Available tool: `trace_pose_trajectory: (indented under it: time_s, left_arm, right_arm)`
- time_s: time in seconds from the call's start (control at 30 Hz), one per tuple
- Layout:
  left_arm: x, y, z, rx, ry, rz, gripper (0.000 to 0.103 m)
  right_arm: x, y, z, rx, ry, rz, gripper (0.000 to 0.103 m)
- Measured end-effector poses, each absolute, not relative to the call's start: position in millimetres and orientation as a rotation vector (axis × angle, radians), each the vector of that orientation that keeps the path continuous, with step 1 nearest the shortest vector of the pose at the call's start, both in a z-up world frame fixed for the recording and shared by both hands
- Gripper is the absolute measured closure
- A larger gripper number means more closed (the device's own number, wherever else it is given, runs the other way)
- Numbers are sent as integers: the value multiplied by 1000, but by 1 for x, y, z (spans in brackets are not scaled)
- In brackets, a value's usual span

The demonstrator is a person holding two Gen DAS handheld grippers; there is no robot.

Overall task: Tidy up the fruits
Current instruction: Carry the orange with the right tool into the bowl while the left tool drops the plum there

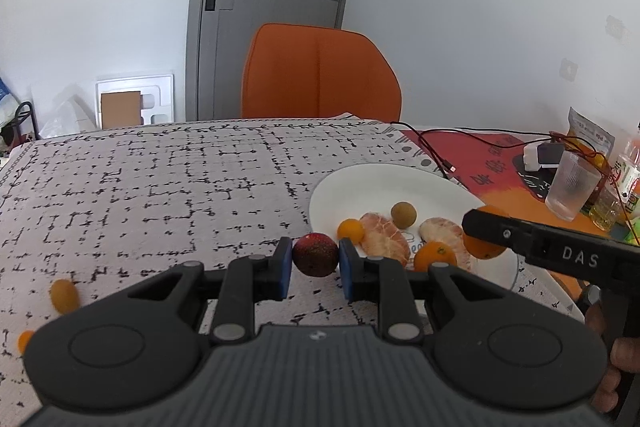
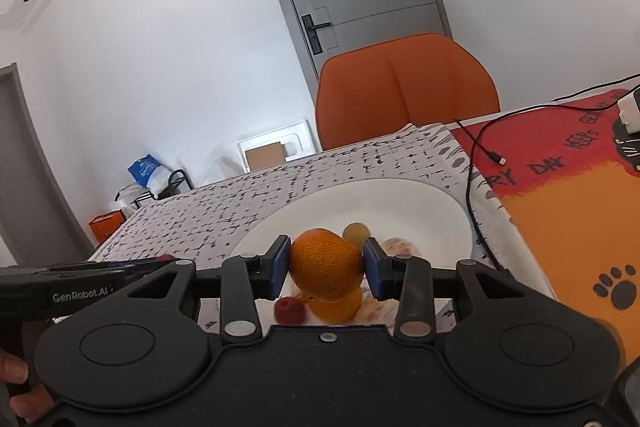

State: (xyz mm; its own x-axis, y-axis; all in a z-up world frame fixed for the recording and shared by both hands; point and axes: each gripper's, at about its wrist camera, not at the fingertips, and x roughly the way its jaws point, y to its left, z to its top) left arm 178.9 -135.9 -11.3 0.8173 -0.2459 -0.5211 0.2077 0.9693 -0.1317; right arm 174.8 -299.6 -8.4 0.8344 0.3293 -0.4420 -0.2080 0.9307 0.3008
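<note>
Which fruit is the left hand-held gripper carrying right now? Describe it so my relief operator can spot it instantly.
Start at the white plate on the patterned tablecloth. At its near-left edge, the left hand-held gripper pinches a round dark red fruit between blue pads. It is the only dark red, speckled fruit there; its neighbours are orange, peeled or tan.

Left gripper (image 1: 315, 254) fingers clamped on a red fruit (image 1: 315, 254), right gripper (image 2: 326, 264) on an orange (image 2: 326, 264).

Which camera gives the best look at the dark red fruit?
The left wrist view: the dark red fruit sits sharp and whole between the left hand-held gripper's pads. The right wrist view shows only a sliver of it behind the gripper's body.
</note>
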Motion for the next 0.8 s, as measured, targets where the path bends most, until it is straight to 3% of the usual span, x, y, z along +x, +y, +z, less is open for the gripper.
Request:
trace_pose_trajectory:
  time_s: [0.2,0.27,0.33,0.37,0.8]
  left_arm:
    - [188,-141,-12,-63,562,-248,80]
    - [191,-143,-12,-61,564,-251,80]
    - [194,-146,-13,-57,568,-256,80]
    - [195,-147,-13,-54,569,-258,80]
    - [206,-172,-16,-18,580,-321,80]
  right_arm:
    - [188,-304,-11,251,503,258,64]
    - [190,-305,-12,246,477,258,53]
    - [189,-304,-11,233,467,253,23]
    - [188,-305,-10,232,462,248,21]
    - [166,-322,-18,287,484,192,21]
